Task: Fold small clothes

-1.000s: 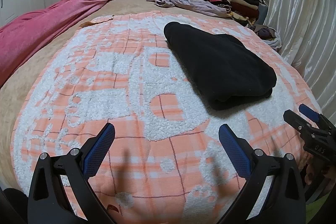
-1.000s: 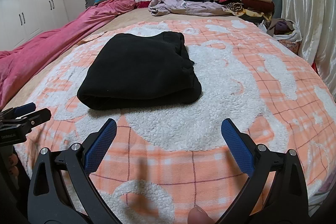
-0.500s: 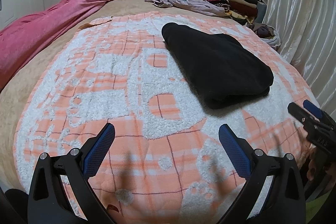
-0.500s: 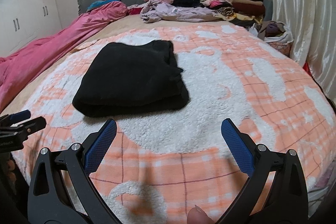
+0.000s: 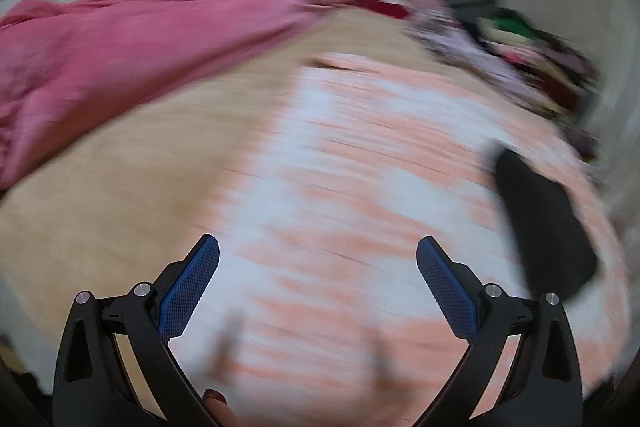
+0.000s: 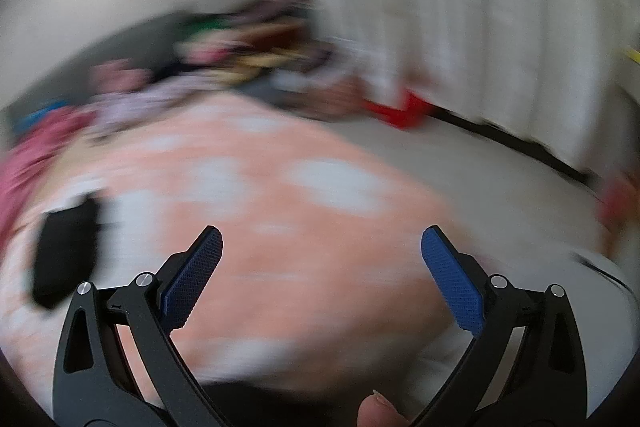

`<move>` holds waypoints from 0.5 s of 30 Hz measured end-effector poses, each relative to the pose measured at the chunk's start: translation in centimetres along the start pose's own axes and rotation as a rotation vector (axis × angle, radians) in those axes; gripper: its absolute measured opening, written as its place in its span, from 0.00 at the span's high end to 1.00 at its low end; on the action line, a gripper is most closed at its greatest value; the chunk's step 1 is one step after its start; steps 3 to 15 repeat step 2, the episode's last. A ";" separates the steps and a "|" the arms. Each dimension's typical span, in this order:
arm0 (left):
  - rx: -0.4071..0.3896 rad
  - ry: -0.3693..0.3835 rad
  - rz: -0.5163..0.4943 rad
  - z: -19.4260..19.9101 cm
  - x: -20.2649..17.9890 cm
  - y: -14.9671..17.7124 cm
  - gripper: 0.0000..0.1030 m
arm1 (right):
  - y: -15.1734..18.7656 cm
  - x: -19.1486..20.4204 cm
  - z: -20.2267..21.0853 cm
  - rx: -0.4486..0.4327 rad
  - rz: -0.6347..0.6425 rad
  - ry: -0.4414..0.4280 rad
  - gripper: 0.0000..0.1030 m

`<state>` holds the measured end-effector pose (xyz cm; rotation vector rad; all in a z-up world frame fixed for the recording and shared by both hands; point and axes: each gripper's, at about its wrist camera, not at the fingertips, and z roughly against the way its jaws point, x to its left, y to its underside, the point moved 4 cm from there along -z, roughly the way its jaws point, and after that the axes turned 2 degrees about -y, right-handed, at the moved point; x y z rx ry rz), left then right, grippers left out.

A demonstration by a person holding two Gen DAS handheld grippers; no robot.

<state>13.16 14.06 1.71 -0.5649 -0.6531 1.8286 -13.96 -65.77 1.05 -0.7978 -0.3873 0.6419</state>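
Both views are blurred by motion. The folded black garment [image 5: 548, 227] lies on the orange-and-white plaid blanket [image 5: 360, 167], at the far right of the left wrist view. In the right wrist view the garment [image 6: 66, 251] sits at the far left. My left gripper [image 5: 318, 259] is open and empty above the blanket, well left of the garment. My right gripper [image 6: 322, 251] is open and empty above the blanket [image 6: 280, 227], well right of the garment.
A pink duvet [image 5: 120, 39] lies along the left of the bed. A pile of mixed clothes [image 5: 520, 43] sits at the headboard end. In the right wrist view, white curtains [image 6: 460, 7], pale floor and a red object [image 6: 404, 111] lie beyond the bed's edge.
Both grippers have swung outward fast, the left one leftward and the right one rightward. The black garment has slid to the edge of each view. Both grippers stay open.
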 end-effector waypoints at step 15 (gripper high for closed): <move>0.001 -0.127 0.018 -2.1 4.7 -1.7 0.04 | 1.1 -6.7 -2.0 0.064 -0.061 0.160 0.09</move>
